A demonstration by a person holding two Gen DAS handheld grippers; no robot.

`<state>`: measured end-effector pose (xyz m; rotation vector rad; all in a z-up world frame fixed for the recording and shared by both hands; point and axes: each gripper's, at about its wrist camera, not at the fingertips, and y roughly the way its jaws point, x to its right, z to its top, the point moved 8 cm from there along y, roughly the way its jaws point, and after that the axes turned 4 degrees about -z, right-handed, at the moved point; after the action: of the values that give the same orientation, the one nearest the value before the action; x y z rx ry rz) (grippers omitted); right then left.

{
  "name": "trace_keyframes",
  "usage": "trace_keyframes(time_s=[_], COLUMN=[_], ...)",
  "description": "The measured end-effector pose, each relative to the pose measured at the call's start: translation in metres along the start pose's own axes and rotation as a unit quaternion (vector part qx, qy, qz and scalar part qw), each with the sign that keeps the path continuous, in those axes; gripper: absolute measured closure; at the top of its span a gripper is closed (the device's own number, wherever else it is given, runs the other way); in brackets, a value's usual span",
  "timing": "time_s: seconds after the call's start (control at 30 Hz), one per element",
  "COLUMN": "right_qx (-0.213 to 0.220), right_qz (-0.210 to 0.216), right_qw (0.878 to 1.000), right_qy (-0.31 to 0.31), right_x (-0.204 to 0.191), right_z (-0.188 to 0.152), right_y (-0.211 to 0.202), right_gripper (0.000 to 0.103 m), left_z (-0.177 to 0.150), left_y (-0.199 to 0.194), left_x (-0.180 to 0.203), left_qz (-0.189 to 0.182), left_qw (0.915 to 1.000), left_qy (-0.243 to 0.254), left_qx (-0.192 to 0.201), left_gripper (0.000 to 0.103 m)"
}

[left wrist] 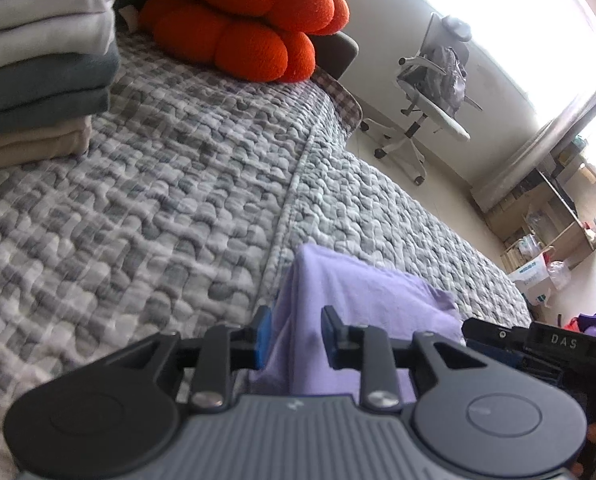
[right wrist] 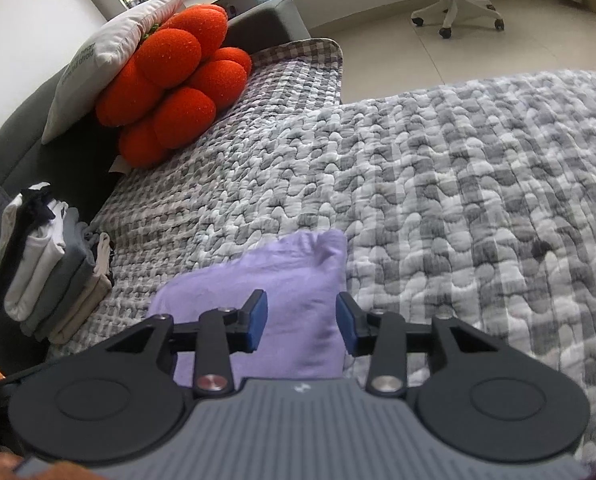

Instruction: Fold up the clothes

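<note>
- Two tongs hover over a folded purple cloth (right wrist: 281,280) on the quilt (right wrist: 458,184).
- Left tongs (left wrist: 295,338): partly open, holding nothing, cloth beneath.
- Right tongs (right wrist: 301,322): partly open, empty, cloth just ahead.

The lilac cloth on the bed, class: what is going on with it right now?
A person is folding clothes on a grey quilted bedspread with a hand-held gripper in each hand. The folded lilac garment lies on the quilt. The left hand-held gripper and the right hand-held gripper are both over it with jaws apart, and neither appears to be clamping the cloth. A stack of folded clothes sits to one side, near an orange cushion.
</note>
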<state>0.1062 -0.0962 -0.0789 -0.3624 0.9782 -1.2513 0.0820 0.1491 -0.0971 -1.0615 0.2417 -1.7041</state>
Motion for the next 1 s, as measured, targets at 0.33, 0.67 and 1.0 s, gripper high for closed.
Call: trace_keyframes(time_s=[0.33, 0.67, 1.0], right_qx=[-0.009, -0.021, -0.032], right_qz=[0.017, 0.023, 0.033], right_qw=[1.000, 0.999, 0.998], right_qy=[0.012, 0.040, 0.047], right_x=[0.004, 0.021, 0.026], right_z=[-0.016, -0.032, -0.042], right_y=[-0.013, -0.013, -0.014], right_gripper=[0.060, 0.060, 0.059], left_z=[-0.017, -0.029, -0.038], left_y=[-0.020, -0.029, -0.024], left_x=[-0.008, -0.030, -0.017], left_qz=[-0.034, -0.058, -0.087], left_qw=[0.9988, 0.9938, 0.9918], left_qy=[-0.030, -0.087, -0.073], left_qx=[-0.020, -0.038, -0.058], left_gripper=[0.075, 0.075, 0.076])
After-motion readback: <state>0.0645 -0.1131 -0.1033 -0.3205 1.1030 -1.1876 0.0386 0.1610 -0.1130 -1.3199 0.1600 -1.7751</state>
